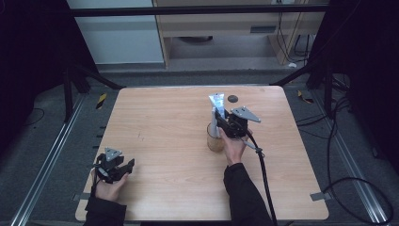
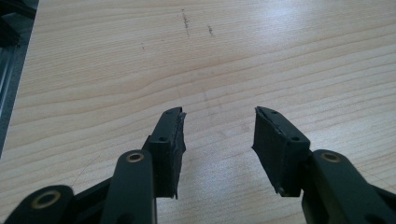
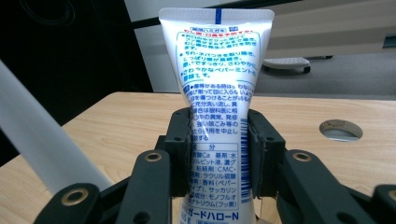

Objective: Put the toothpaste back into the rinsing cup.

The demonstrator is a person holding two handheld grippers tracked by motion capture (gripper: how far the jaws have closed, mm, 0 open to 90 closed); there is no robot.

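Between the right gripper's jaws stands a white toothpaste tube, upright, crimped end up, printed back facing the camera; both pads press its sides, so the gripper is clamped on it. Below the jaws in the high view the tube runs down into a tan cup that sits on the wooden table, right under the right gripper. A pale stick leans off to the left of the jaws in the right gripper view, blurred, can't tell what it is. Beyond the right jaw, a round hole in the tabletop. Right hand sits behind the gripper, cable trailing toward the near edge.

Left gripper: jaws apart, nothing between them, just bare wood grain with a few dark scuffs ahead. High view puts it at the near left corner, held low in the left hand, well apart from cup and tube.
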